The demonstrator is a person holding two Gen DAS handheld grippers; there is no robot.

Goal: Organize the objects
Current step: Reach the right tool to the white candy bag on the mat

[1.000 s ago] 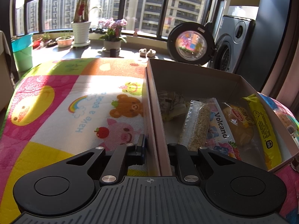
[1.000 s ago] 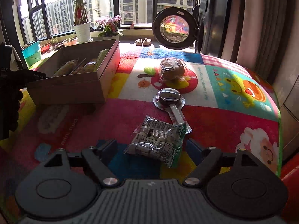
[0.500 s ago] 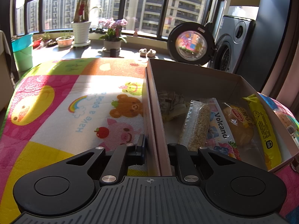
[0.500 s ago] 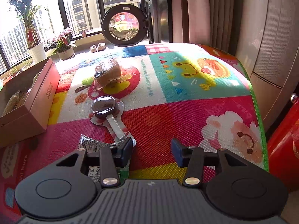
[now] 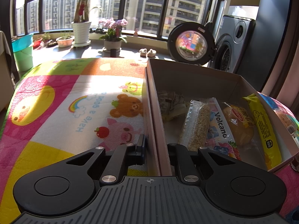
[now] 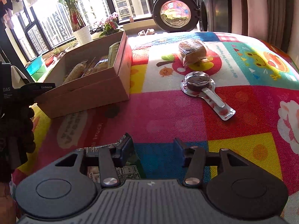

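We are inspecting the packet (image 6: 129,169): green, flat and crinkled, with small print. It is lying on the mat (image 6: 168,112) at the near edge, mostly under the left finger of the right tool (image 6: 152,150), with one corner in the gap. That tool's jaws are standing partly open, having just been widening, and are pressing on nothing. We are advising a shift toward the box side, centring the packet before closing. The left tool (image 5: 156,146) is clamping the box (image 5: 152,115) wall, jaws nearly together, steadying it. A wrapped bun (image 6: 192,53) and a sealed cup (image 6: 198,79) are waiting farther off.
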